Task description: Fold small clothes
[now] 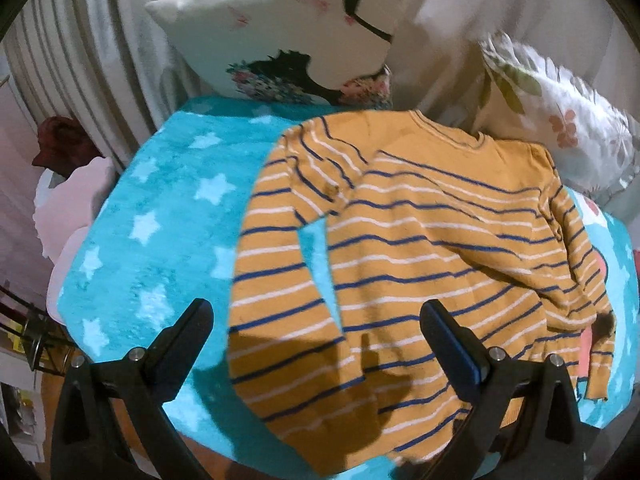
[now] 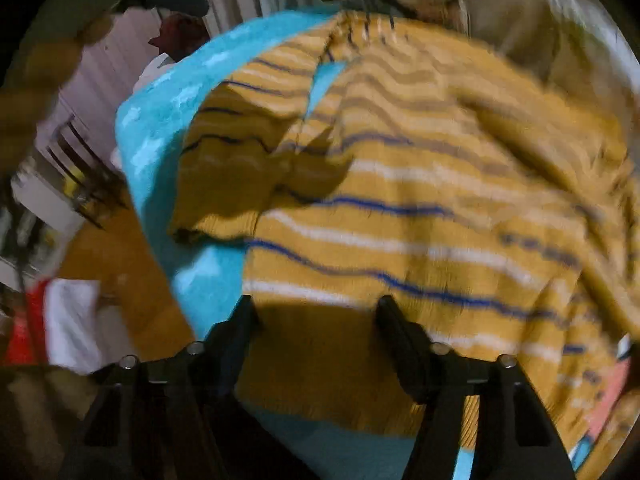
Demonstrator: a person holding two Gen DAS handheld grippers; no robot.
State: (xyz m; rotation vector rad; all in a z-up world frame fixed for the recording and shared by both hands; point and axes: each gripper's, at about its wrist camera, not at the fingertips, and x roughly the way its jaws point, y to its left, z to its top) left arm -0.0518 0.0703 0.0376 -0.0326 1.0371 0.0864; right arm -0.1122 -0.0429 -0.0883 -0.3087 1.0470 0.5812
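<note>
A mustard sweater [image 1: 420,240] with blue and white stripes lies flat on a turquoise star blanket [image 1: 160,220], neck away from me. One sleeve runs down its left side; the other lies bunched along the right edge. My left gripper [image 1: 316,308] hovers above the sweater's lower left part, jaws wide apart with nothing between them. The right wrist view is blurred: the sweater [image 2: 400,200] fills it. My right gripper [image 2: 316,304] stands over the hem with its jaws partly apart, and no cloth is seen pinched between the fingers.
Beyond the sweater, a white pillow with a drawn face [image 1: 288,40] and a floral pillow [image 1: 560,112] lean against a pale curtain. A pink cushion [image 1: 72,200] lies off the blanket's left edge. Wooden floor [image 2: 120,264] and shelving show on the left.
</note>
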